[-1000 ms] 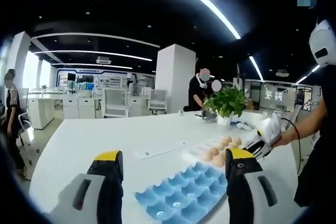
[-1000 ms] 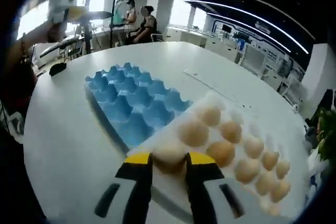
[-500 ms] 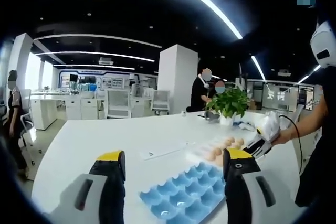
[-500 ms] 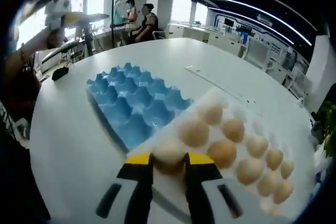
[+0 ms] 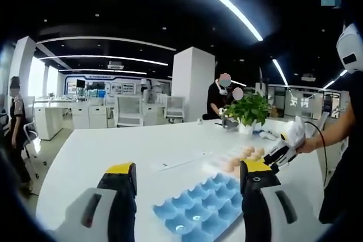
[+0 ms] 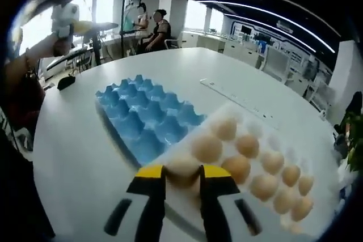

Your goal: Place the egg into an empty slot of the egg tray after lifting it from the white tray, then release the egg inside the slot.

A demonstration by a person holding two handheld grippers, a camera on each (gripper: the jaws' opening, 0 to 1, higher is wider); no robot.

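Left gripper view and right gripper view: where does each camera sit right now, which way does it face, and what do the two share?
Left gripper view: rides the left gripper, raised, facing across the white table over the blue egg tray into the office; its open jaws and the person's hand with the right gripper show.
Right gripper view: rides the right gripper, looking down at the white tray; its jaws are shut on an egg.
Shared: blue egg tray, white tray, table.

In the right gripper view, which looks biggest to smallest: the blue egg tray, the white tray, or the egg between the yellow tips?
1. White tray and blue egg tray: alike in apparent size; I can't rank them, since the lens distorts.
2. Egg between the right gripper tips: clearly smallest, though nearest the camera.
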